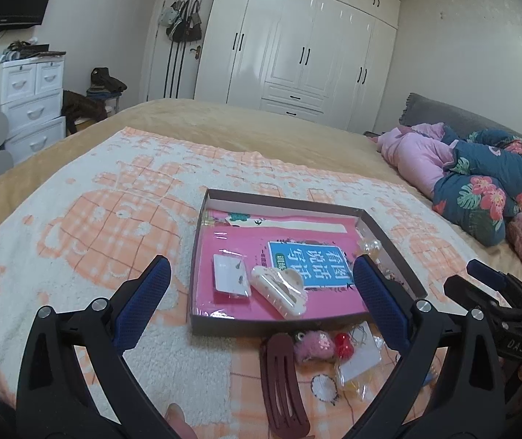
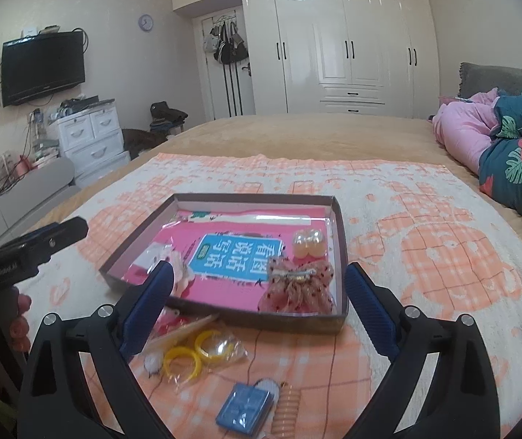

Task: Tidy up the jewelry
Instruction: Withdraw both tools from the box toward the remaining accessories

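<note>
While jaws gape, maroon hair clip (image 1: 284, 384) points toward box (image 1: 202, 256).

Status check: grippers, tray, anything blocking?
Left gripper open, empty; right gripper open, empty. Tray holds cream hair claw, pink bow clip. Maroon hair clip, yellow rings loose in front. Nothing blocking.

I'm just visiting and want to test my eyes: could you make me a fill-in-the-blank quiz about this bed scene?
1. The cream hair clip lies inside the ____.
2. The dark red hair clip lies outside it, on the ____.
3. Both the left claw and the right claw are ____.
4. The two rings in the clear bag are coloured ____.

Missing words: box; towel; open; yellow
</note>
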Demonstrator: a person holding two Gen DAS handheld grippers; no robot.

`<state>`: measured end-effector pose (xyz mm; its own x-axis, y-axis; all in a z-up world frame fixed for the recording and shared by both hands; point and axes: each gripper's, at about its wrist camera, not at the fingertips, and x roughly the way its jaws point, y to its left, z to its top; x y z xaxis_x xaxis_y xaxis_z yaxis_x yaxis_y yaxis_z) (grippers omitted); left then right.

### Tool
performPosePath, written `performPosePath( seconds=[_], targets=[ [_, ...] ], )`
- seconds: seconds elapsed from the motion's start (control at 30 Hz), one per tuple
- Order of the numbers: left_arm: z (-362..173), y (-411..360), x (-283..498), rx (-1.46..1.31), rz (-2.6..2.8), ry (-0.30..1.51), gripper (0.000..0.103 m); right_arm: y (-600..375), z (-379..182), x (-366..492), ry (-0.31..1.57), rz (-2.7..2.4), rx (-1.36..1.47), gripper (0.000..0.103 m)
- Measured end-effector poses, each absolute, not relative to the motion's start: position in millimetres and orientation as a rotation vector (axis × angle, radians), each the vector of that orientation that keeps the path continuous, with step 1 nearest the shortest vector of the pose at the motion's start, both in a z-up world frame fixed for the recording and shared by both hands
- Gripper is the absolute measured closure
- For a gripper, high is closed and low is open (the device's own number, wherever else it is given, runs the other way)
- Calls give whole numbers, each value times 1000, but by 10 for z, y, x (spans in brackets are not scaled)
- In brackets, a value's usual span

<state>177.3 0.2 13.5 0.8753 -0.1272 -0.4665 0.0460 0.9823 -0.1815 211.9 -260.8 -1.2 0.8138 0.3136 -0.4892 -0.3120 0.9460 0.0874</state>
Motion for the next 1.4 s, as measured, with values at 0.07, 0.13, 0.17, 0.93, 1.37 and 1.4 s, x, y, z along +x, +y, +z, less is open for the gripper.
performPosePath(
  seconds=[0.07, 0.13, 0.17, 0.93, 1.37, 1.4],
  targets=[
    [130, -20, 1743, -159, -96, 496, 12, -2605, -26, 2056, 521, 336, -6, 11],
    [124, -34, 1712, -151, -101, 498, 12, -2610, -39, 1999, 523, 343, -8, 11],
    [118, -46, 1699, -145, -102, 499, 12, -2615, -45, 1975, 523, 344, -8, 11],
    [-236, -432, 1523, 20, -205, 627, 12, -2744, -399, 1647, 677, 292, -62, 11],
    [-385, -741, 1465, 114, -278, 658, 25, -2854, -593, 1516, 766, 207, -62, 19],
    [-397, -763, 1466, 121, -280, 659, 25, -2850, -609, 1511, 770, 202, -68, 20]
  ],
)
